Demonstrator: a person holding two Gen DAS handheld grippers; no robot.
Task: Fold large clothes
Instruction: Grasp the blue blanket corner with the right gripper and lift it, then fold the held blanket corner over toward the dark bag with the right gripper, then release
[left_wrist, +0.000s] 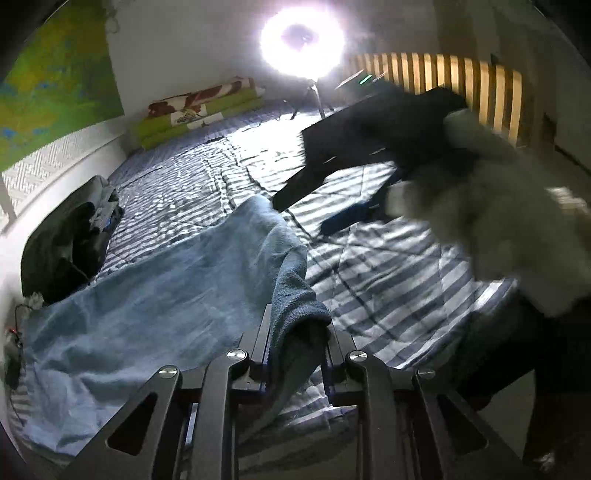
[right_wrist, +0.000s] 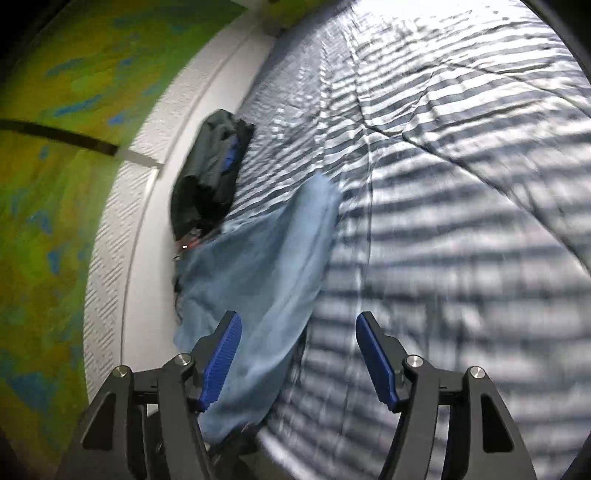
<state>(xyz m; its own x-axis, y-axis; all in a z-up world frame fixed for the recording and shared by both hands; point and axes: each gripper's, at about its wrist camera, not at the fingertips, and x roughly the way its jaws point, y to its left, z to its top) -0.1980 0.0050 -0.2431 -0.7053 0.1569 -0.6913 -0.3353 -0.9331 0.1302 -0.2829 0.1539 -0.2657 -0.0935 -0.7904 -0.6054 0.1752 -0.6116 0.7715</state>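
One light blue terry-cloth garment (left_wrist: 177, 295), one dark crumpled bundle of clothes (left_wrist: 70, 243) at the far left, one green-and-red folded blanket stack (left_wrist: 199, 107), one glaring ring lamp (left_wrist: 301, 40), two tools.

The left hand-held gripper (left_wrist: 295, 332) is built of black angular linkage arms with triangular cut-outs, each pivot capped by a round silver screw head; its fingers are black with a thin blue edge showing. The right hand-held gripper (right_wrist: 298, 354) has the same black frame, cut-outs and silver pivot screws, and its two fingers carry long ribbed blue pads (right_wrist: 221, 363) on their inner faces. In the left wrist view it shows blurred, black with blue finger pads, and the person's arm behind it wears a fluffy white fleece sleeve (left_wrist: 491, 206)
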